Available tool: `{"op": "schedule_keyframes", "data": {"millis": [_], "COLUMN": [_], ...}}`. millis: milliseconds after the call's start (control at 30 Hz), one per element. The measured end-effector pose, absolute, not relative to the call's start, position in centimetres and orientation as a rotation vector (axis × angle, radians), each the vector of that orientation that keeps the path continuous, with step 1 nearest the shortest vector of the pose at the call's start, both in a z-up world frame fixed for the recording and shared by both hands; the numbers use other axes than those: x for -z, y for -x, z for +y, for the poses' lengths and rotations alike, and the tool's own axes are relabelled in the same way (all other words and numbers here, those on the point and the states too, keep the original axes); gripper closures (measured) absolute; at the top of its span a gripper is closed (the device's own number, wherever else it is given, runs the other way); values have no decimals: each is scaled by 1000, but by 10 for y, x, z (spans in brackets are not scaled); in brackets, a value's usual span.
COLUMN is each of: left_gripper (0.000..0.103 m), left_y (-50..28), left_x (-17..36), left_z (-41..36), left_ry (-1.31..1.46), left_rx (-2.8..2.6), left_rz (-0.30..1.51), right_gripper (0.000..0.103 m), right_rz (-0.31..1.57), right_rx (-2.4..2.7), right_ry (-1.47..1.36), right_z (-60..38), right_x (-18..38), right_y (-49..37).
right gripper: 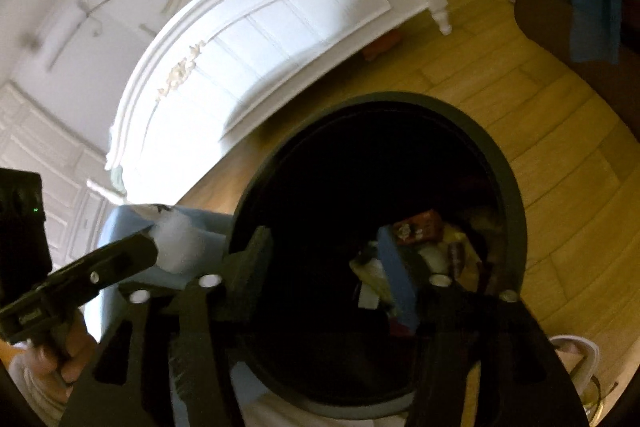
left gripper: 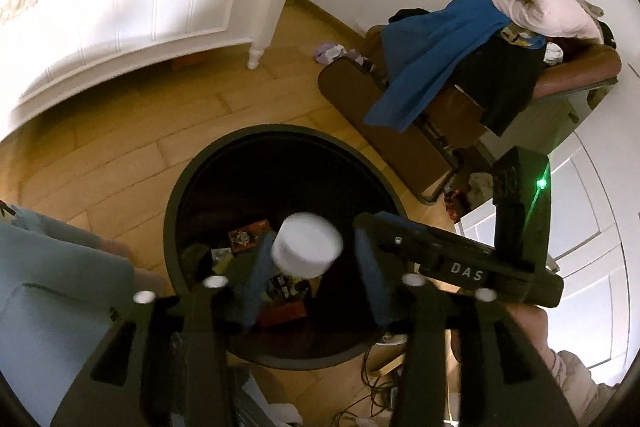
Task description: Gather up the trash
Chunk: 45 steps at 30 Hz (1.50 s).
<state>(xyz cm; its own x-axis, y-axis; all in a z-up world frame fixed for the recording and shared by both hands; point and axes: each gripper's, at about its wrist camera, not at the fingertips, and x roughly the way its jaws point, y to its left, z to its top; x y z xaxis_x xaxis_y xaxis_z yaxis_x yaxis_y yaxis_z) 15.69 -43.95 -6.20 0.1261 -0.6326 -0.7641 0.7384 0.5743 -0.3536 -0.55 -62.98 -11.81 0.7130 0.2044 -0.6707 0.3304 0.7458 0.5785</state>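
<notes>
**White Tub Poised Over Bedroom Bin as Trash Round Nears a Drop**

A blurred white cylindrical plastic tub [left gripper: 307, 245] sits between the blue-padded fingers of the left gripper [left gripper: 312, 259], directly above the mouth of the round dark-rimmed waste bin [left gripper: 176, 187] on the pale wooden floor [left gripper: 120, 147]. The left jaws are spread wider than the tub; a gap shows on the tub's right side, so they appear released rather than clenched, though blur makes contact on the other side hard to judge. The right gripper [right gripper: 332, 259] hangs over the same bin, its jaws apart and holding nothing. Red and yellow wrappers [right gripper: 420, 223] already lie at the bottom of the bin.

Judged from this, the step in hand is the drop. It is best done with the tub kept over the middle of the bin, away from the rim, and the fingers opened fully so neither pad drags the tub sideways. The right gripper, just beside the left above the bin, should stay off the line of fall. Beyond the bin stand a white panelled bed frame [left gripper: 120, 7] and a brown chair draped with blue cloth [left gripper: 432, 67].
</notes>
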Motion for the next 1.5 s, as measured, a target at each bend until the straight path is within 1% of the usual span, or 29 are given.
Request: {"op": "schedule_keyframes", "data": {"millis": [33, 100, 267, 300, 333, 400, 533, 600, 633, 667, 700, 733, 800, 900, 1067, 1167, 1267, 1500], "left_gripper": [44, 41, 40, 36, 26, 15, 14, 13, 7, 5, 5, 5, 5, 5, 5, 5, 5, 5], "left_y": [-155, -150, -136, -133, -131, -122, -106, -99, -95, -90, -85, -79, -65, -46, -23, -19, -15, -5], "left_x": [59, 53, 27, 21, 16, 1, -18, -23, -25, -28, -30, -32, -35, -35, -34, -29, -26, -25], "left_z": [-437, -431, -397, -386, -375, -341, -259, -224, -205, -181, -162, -144, -102, -60, -17, 5, 16, 22], "left_ry": [-117, -110, -68, -55, -45, -26, -16, -20, -25, -30, -25, -16, 6, 7, 29, 70, 99, 111], "left_rx": [1004, 1014, 990, 980, 965, 894, 704, 601, 544, 463, 405, 353, 252, 111, -48, -96, -113, -98], "left_rz": [1028, 1003, 935, 912, 891, 813, 718, 692, 679, 657, 637, 619, 586, 548, 505, 501, 493, 453], "right_gripper": [44, 44, 43, 37, 35, 34, 27, 16, 15, 13, 8, 6, 5, 5, 5, 5, 5, 5], "right_rz": [791, 784, 759, 752, 746, 735, 716, 697, 687, 680, 677, 674, 653, 608, 462, 453, 439, 371], "right_rx": [79, 79, 51, 40, 33, -1, -88, -117, -132, -146, -154, -162, -185, -186, -135, -101, -73, -44], "right_ry": [-744, -738, -711, -700, -693, -662, -588, -534, -510, -481, -453, -417, -340, -243, -89, -20, -9, 74], "right_z": [-628, -621, -597, -586, -580, -555, -490, -446, -424, -403, -385, -363, -317, -258, -188, -170, -163, -149], "right_x": [116, 110, 84, 75, 70, 54, 21, 4, -4, -10, -15, -19, -29, -36, -40, -36, -31, -20], "right_y": [6, 9, 13, 12, 12, 8, -6, -12, -15, -18, -20, -22, -24, -21, -3, 0, 0, 15]}}
